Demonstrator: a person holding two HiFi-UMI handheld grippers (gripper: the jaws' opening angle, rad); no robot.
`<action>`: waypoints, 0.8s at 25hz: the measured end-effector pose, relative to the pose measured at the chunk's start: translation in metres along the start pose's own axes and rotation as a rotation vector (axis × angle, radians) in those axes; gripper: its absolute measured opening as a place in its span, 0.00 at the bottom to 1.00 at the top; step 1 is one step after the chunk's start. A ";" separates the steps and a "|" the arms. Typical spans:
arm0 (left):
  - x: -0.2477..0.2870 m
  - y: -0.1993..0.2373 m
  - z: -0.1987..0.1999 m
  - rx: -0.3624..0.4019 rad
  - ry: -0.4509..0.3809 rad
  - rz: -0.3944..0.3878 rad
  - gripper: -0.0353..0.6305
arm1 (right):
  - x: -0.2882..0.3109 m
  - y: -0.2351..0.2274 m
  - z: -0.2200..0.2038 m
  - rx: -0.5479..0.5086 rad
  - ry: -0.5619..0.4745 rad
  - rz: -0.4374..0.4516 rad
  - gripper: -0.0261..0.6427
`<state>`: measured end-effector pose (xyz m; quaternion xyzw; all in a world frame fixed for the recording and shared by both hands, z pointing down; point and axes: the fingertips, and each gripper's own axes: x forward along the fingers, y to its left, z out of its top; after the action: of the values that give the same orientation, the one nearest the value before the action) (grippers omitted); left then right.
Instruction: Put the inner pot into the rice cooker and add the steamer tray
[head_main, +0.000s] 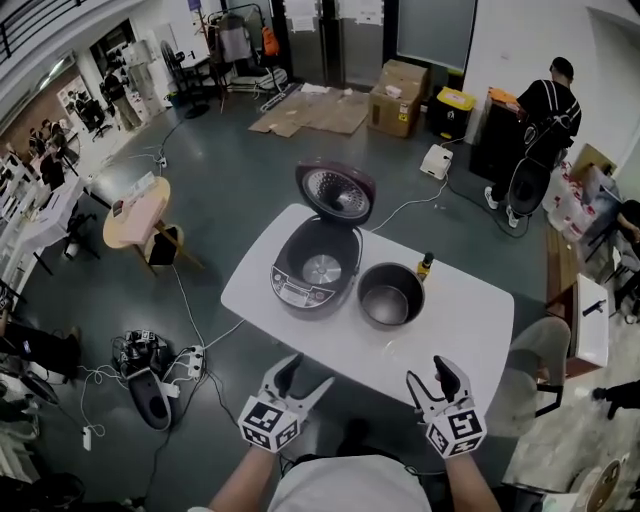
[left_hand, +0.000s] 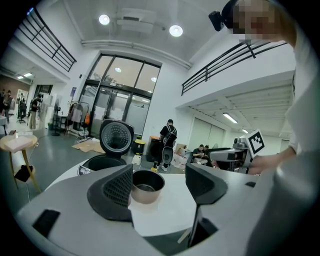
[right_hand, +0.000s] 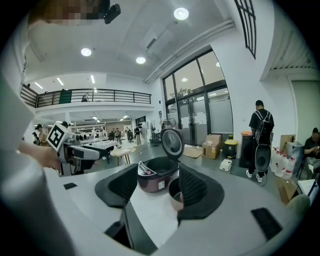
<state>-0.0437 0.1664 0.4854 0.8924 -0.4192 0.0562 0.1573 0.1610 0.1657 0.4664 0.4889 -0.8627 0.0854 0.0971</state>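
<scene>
A maroon rice cooker (head_main: 316, 268) stands open on the white table (head_main: 290, 325), its lid (head_main: 336, 190) tipped back. The dark inner pot (head_main: 391, 293) sits on the table just right of it, empty. A faint clear round shape (head_main: 398, 350) lies in front of the pot; I cannot tell what it is. My left gripper (head_main: 305, 378) and right gripper (head_main: 428, 380) hover over the near table edge, both open and empty. The left gripper view shows the pot (left_hand: 147, 186) between open jaws (left_hand: 159, 187). In the right gripper view the cooker (right_hand: 156, 175) shows between them and the pot (right_hand: 174, 196) is half hidden.
A small yellow-capped bottle (head_main: 425, 265) stands behind the pot. A chair (head_main: 540, 350) is at the table's right end. Cables and a power strip (head_main: 150, 370) lie on the floor to the left, by a round wooden table (head_main: 135, 215). A person (head_main: 540, 120) stands far right.
</scene>
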 end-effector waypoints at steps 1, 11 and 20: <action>0.007 0.001 0.002 0.000 0.001 0.004 0.55 | 0.005 -0.006 0.002 0.000 0.002 0.004 0.44; 0.067 0.012 0.012 -0.004 0.027 0.019 0.55 | 0.041 -0.055 0.002 0.018 0.017 0.028 0.44; 0.100 0.036 0.023 0.009 0.054 -0.004 0.55 | 0.070 -0.075 0.003 0.040 0.029 0.001 0.44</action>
<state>-0.0082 0.0644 0.4953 0.8921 -0.4128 0.0818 0.1644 0.1899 0.0690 0.4850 0.4889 -0.8597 0.1097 0.0999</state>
